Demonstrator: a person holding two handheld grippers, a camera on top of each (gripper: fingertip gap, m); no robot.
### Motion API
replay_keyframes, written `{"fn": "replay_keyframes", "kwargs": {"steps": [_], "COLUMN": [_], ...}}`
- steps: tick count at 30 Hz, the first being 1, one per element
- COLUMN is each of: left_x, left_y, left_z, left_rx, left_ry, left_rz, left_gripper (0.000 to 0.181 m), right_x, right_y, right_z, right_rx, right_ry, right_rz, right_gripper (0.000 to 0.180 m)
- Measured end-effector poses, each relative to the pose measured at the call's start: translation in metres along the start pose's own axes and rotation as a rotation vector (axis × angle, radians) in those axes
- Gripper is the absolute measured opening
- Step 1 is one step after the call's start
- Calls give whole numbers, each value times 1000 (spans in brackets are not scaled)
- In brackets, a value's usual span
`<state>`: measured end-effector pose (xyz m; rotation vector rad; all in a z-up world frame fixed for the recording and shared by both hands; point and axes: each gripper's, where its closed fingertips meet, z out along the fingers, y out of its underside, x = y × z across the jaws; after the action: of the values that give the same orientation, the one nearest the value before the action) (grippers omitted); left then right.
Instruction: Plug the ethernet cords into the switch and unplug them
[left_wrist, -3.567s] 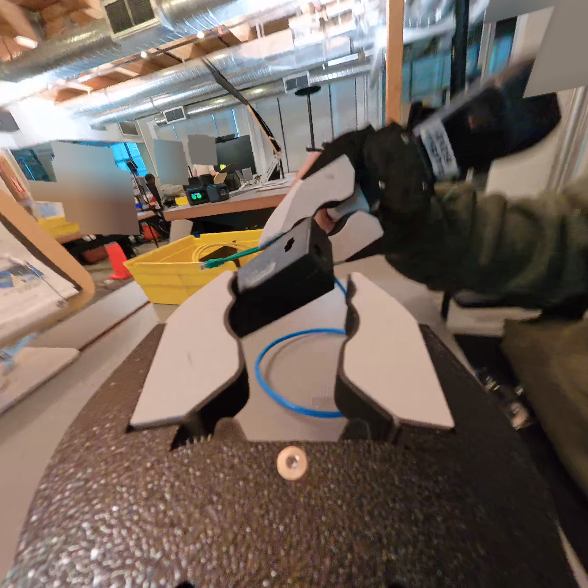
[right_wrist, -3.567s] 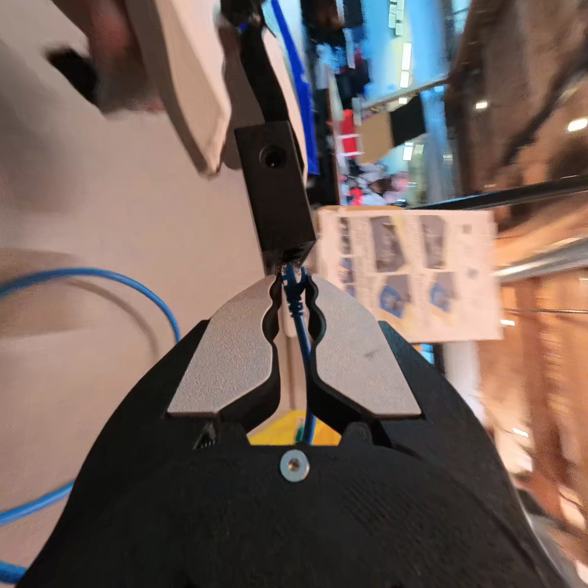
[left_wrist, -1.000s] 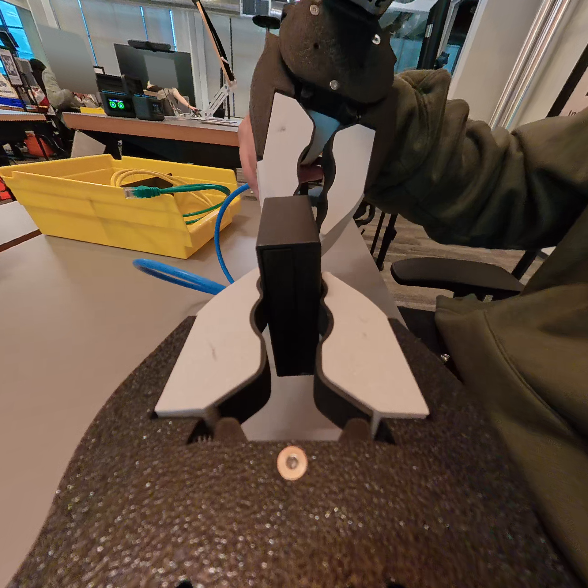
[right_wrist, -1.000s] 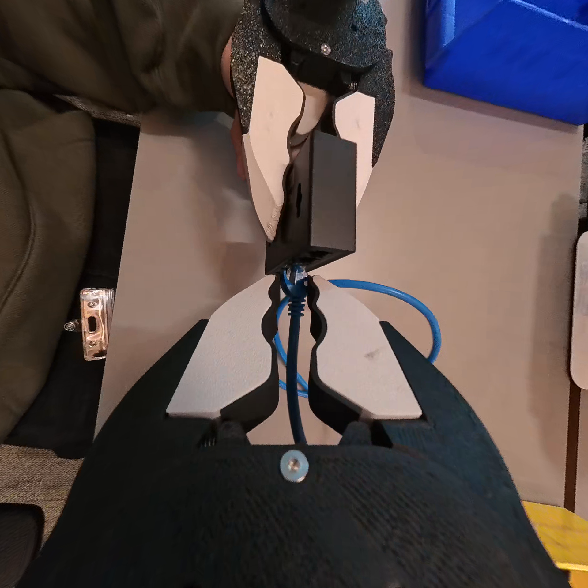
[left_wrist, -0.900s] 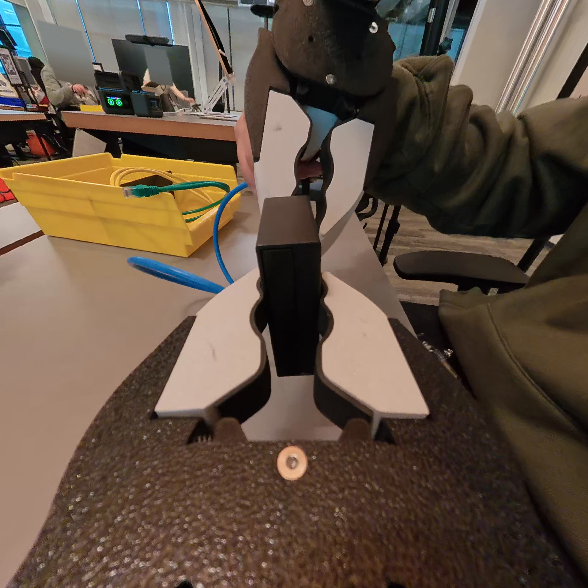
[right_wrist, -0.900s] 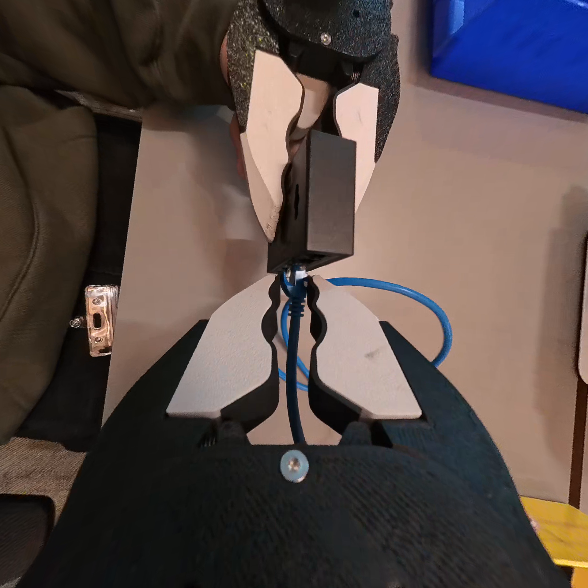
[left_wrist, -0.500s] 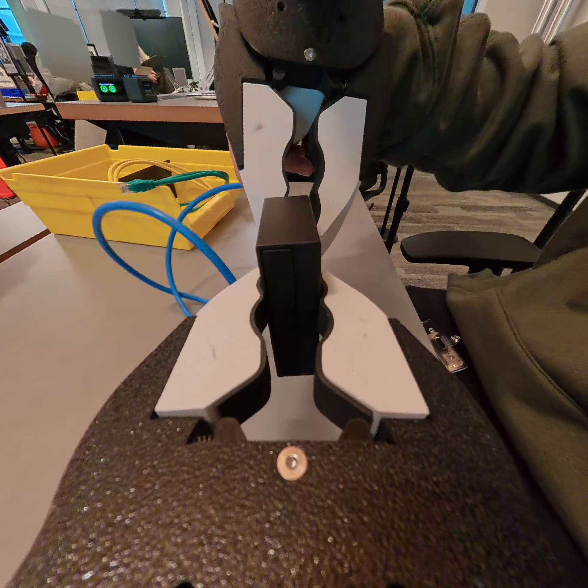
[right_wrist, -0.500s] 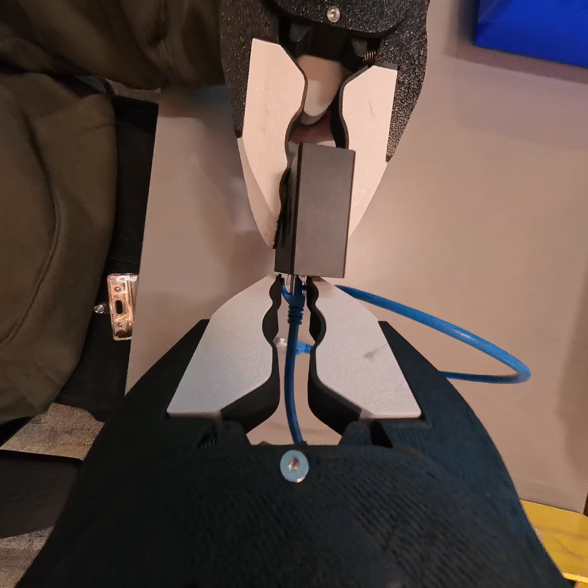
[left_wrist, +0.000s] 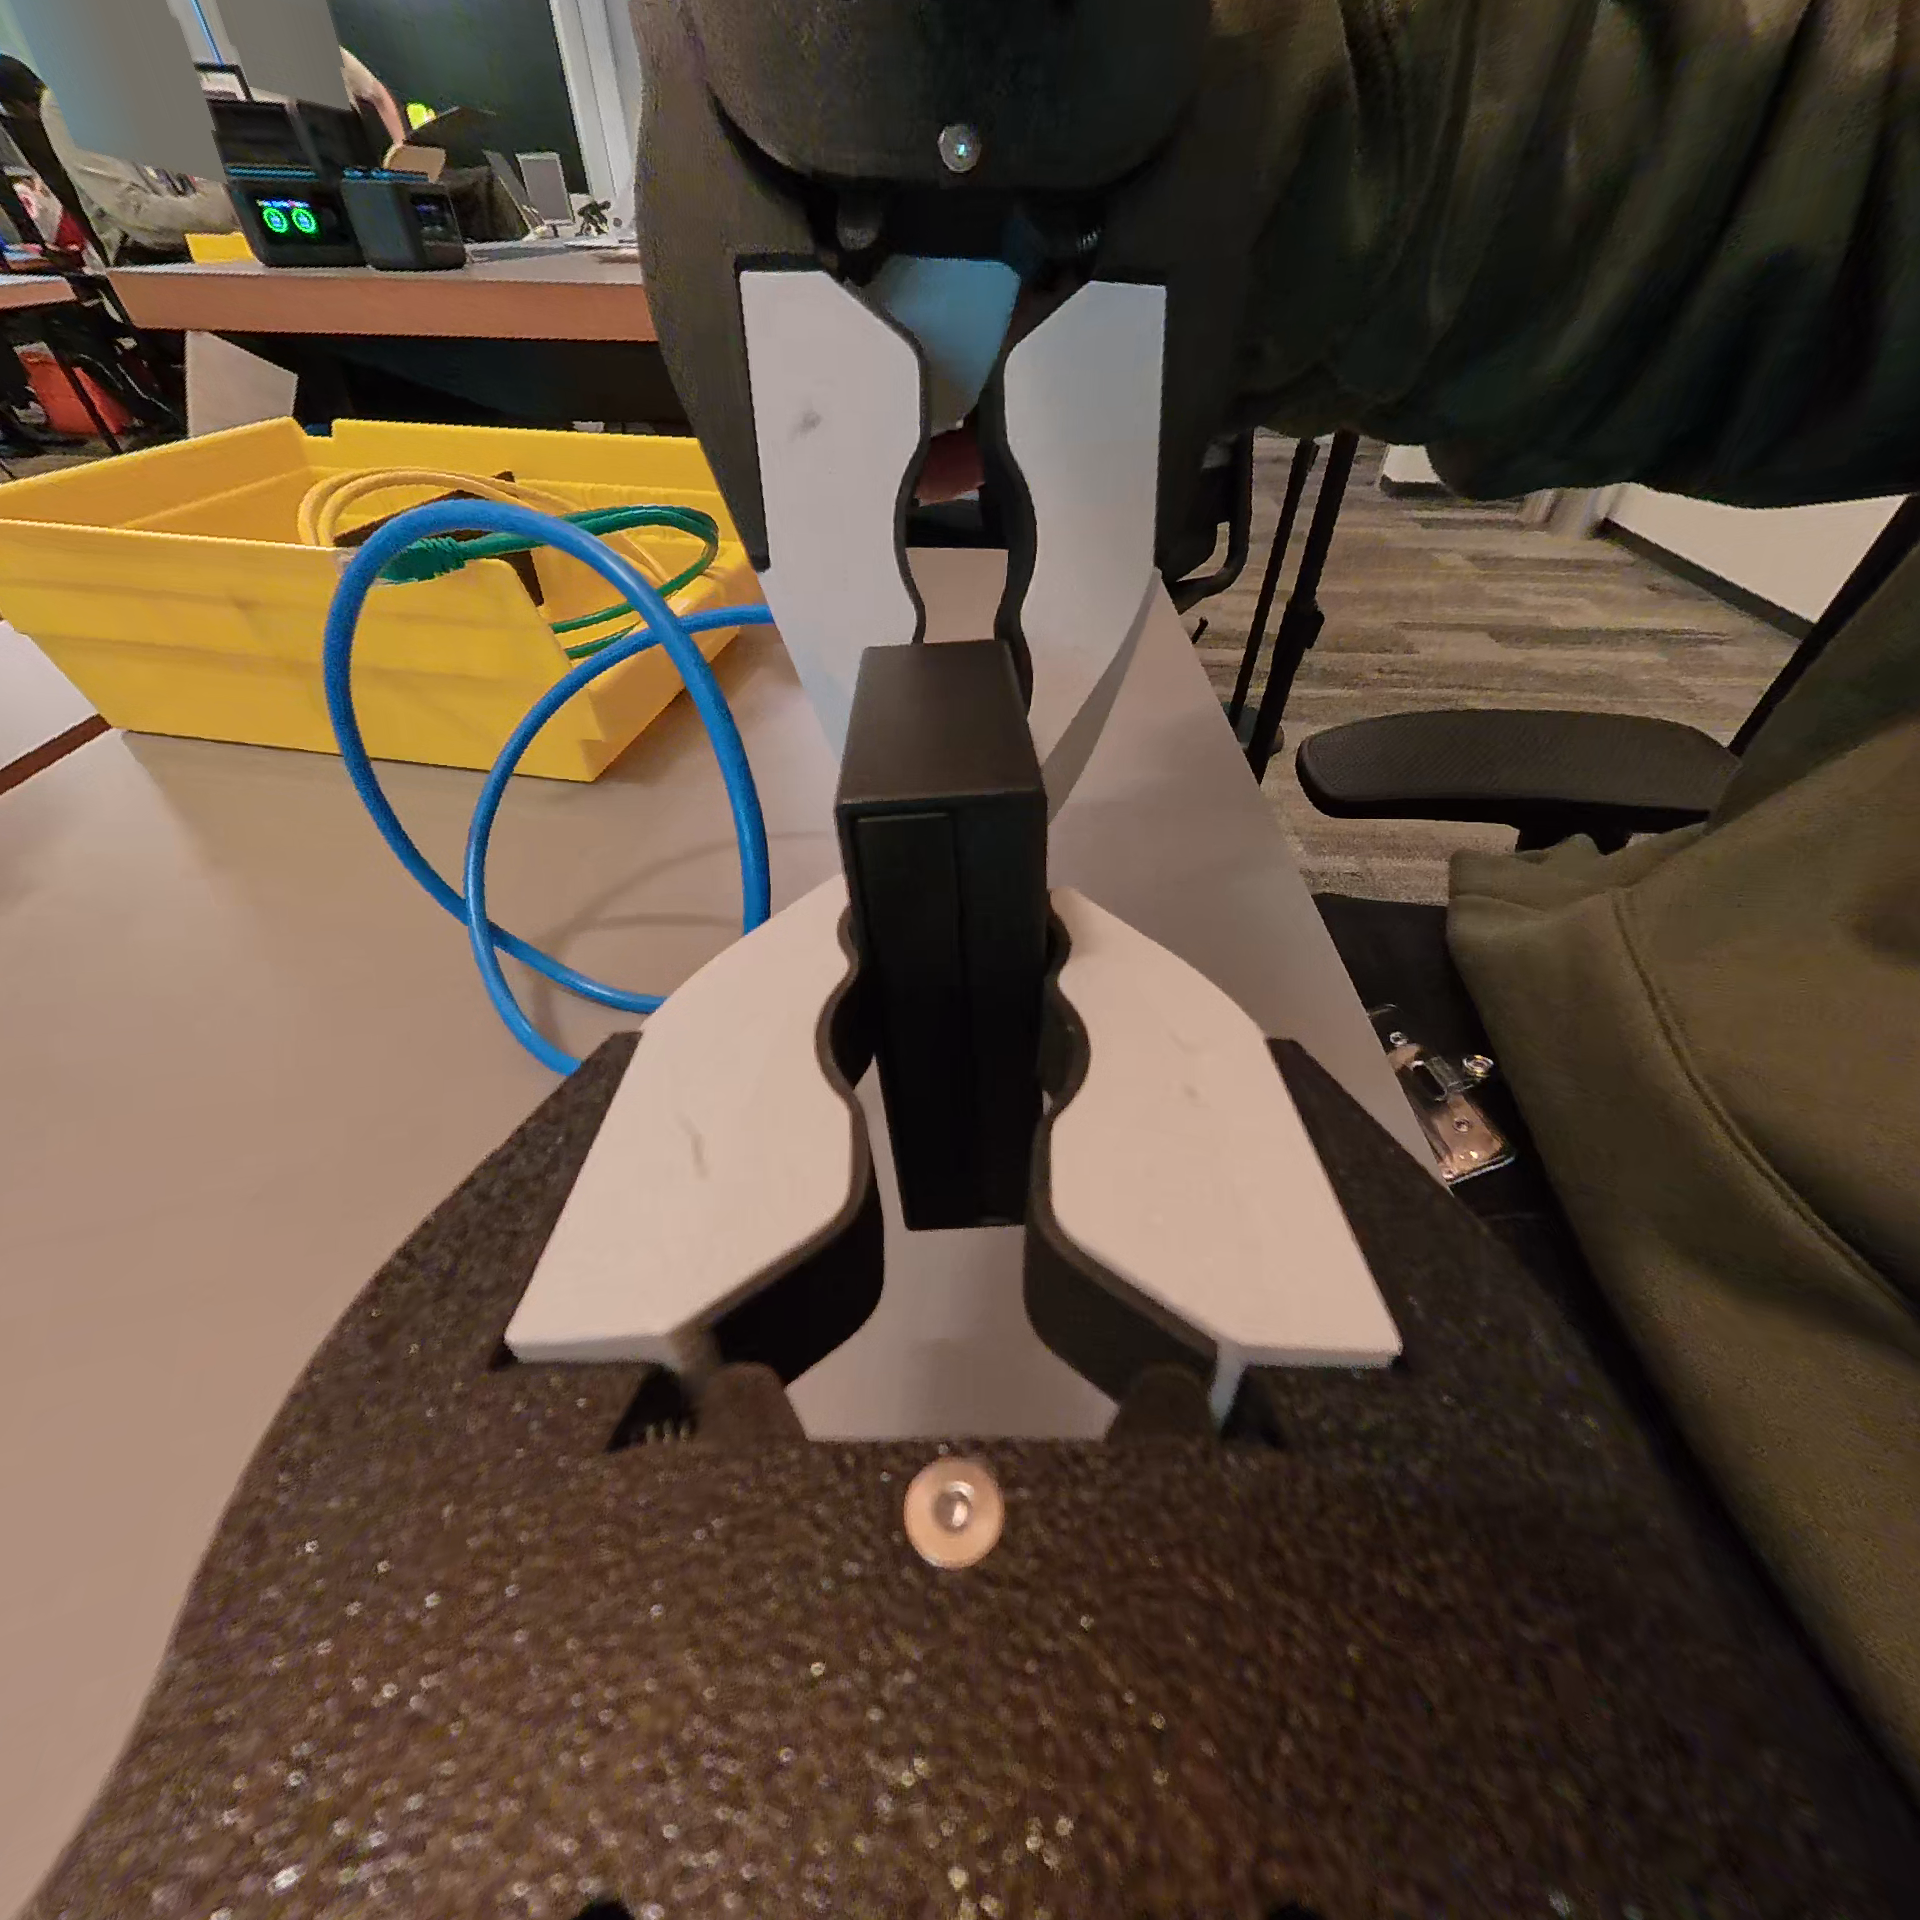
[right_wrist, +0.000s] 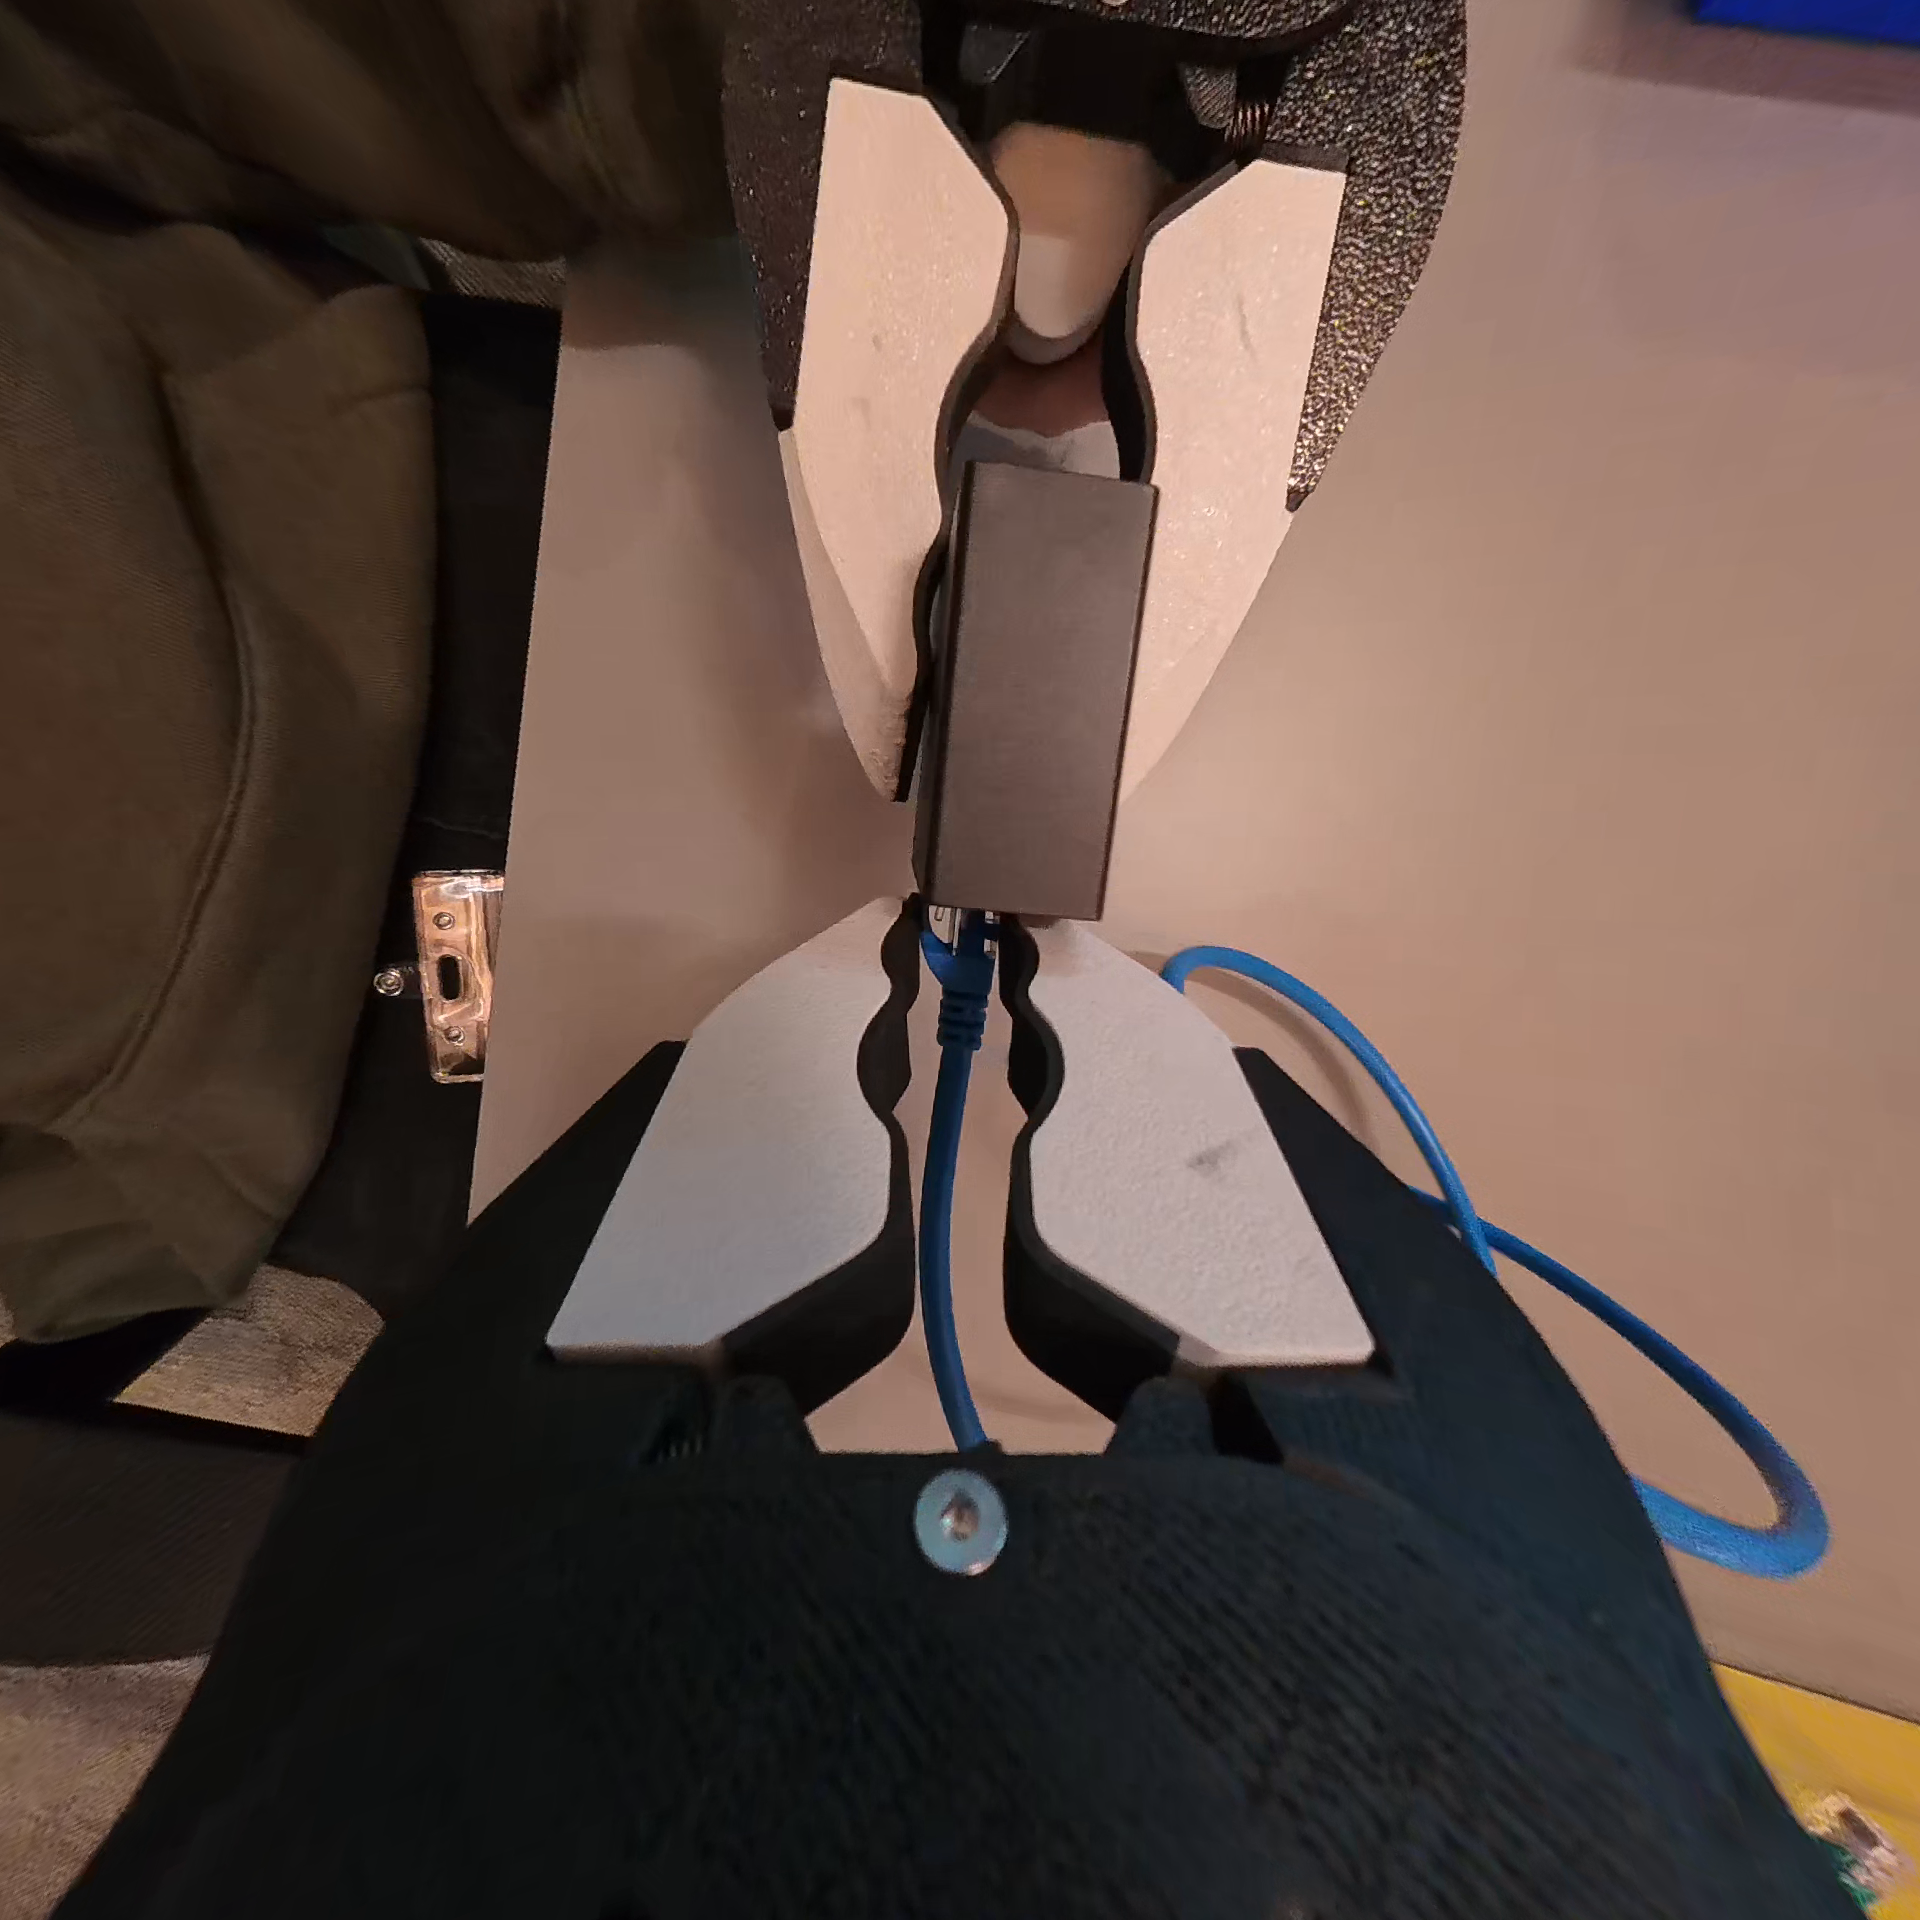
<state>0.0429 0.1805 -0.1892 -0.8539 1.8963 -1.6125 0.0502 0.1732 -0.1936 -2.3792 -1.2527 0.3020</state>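
A small black switch (left_wrist: 945, 935) stands upright between the fingers of my left gripper (left_wrist: 948, 904), which is shut on it above the beige table (left_wrist: 208, 1039). My right gripper (right_wrist: 961, 930) faces it and is shut on the plug end of a blue ethernet cord (right_wrist: 951, 1143). The plug meets the port face of the switch (right_wrist: 1029, 686); I cannot tell how deep it sits. The right gripper (left_wrist: 961, 623) shows behind the switch in the left wrist view, and the left gripper (right_wrist: 1023, 748) shows across in the right wrist view. The cord's slack loops (left_wrist: 488, 790) over the table.
A yellow bin (left_wrist: 208, 623) at the back left holds a green cord (left_wrist: 582, 520) and a pale coiled cord. A person's olive sleeve (left_wrist: 1558, 260) reaches over from the right. A chair armrest (left_wrist: 1507, 758) and a metal clasp (right_wrist: 452, 977) lie past the table's edge.
My left gripper, open around the tilted switch 3.6 s ago, has shut on it and holds it upright. The two grippers have drawn closer together. The blue cord's loop has swung up and outward.
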Motion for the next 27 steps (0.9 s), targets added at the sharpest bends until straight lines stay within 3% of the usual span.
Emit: {"fn": "replay_keyframes", "kwargs": {"steps": [1, 27], "left_x": [0, -5], "left_y": [1, 12], "left_z": [0, -1], "left_rx": [-3, -62], "left_ry": [0, -21], "left_rz": [-1, -9], "left_gripper": [28, 28], "right_x": [0, 6], "right_y": [0, 5], "right_z": [1, 12], "right_rx": [3, -16], "right_ry": [-4, 27], "right_rz": [8, -14], "right_gripper": [14, 14]}}
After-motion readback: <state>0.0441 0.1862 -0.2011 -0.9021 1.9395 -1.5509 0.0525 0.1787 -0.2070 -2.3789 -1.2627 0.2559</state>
